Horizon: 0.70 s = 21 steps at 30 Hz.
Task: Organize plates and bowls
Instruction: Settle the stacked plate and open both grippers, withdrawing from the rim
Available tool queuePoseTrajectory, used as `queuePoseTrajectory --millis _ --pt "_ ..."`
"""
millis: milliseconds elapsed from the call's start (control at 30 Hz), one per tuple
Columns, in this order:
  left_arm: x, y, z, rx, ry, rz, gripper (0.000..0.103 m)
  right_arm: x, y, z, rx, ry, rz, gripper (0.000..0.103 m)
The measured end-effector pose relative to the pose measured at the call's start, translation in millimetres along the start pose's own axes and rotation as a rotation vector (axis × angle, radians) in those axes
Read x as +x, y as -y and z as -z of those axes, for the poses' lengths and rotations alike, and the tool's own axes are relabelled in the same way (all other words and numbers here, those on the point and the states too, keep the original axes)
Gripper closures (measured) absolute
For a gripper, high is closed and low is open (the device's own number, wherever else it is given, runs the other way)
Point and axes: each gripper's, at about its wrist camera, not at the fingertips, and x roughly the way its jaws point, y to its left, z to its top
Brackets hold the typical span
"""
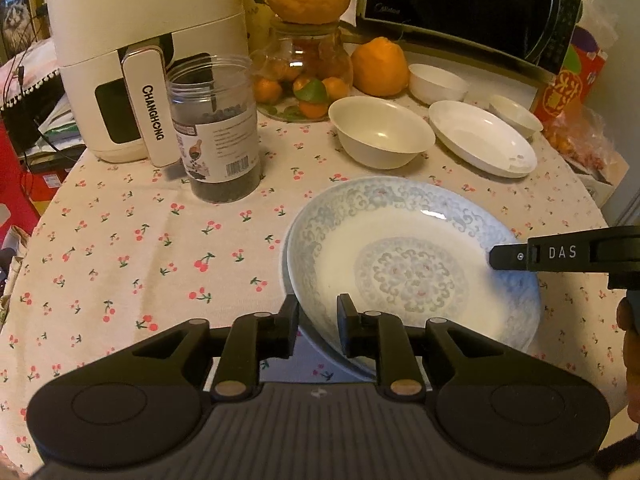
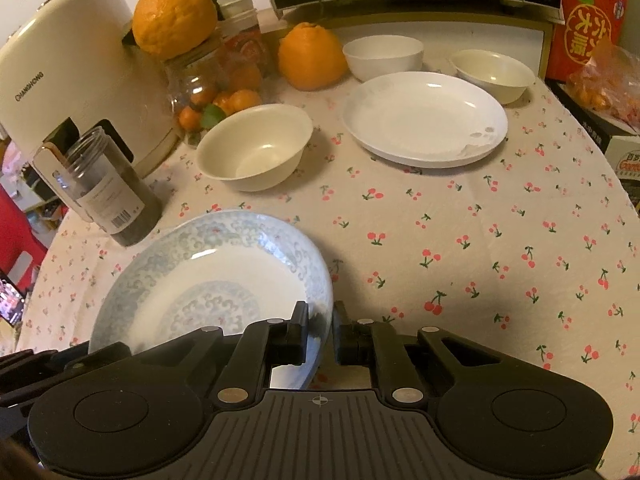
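Blue-patterned porcelain, a deep plate (image 1: 412,264) sits tilted at the near side of the table, its left edge lifted above a second rim just underneath. The left gripper (image 1: 318,330) straddles its near rim, one finger on each side, though I cannot tell whether the pads press. The right gripper (image 2: 320,334) is clenched on the plate's right rim. Behind stand a cream bowl (image 2: 256,146), a plain white plate (image 2: 424,118) and two smaller white bowls (image 2: 384,56), all apart on the cherry-print cloth (image 2: 460,240). Left of them are a dark-filled jar (image 1: 214,128) and a cream air fryer (image 1: 132,40), with oranges (image 1: 380,66) beyond.
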Motion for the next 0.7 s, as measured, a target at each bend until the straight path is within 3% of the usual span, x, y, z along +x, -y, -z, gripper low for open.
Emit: queuePoseTrajectory --millis 300,400,500,700 --pt "1.2 -5.9 -0.1 -0.024 -0.018 0.023 0.082 -2.3 -2.4 -1.1 -0.026 0.021 0.011 0.097" --pt "3.1 -6.4 -0.9 -0.034 -0.027 0.024 0.079 -2.4 2.7 -2.0 0.014 0.007 -0.025 0.089" --pt "4.4 -6.7 -1.2 -0.047 -0.04 0.03 0.07 -2.8 7.6 -4.2 0.061 -0.013 -0.054 0.087" --pt "4.7 -6.6 -4.8 -0.062 -0.047 0.031 0.047 -9.5 15.8 -11.8 0.104 -0.006 -0.083 0.068"
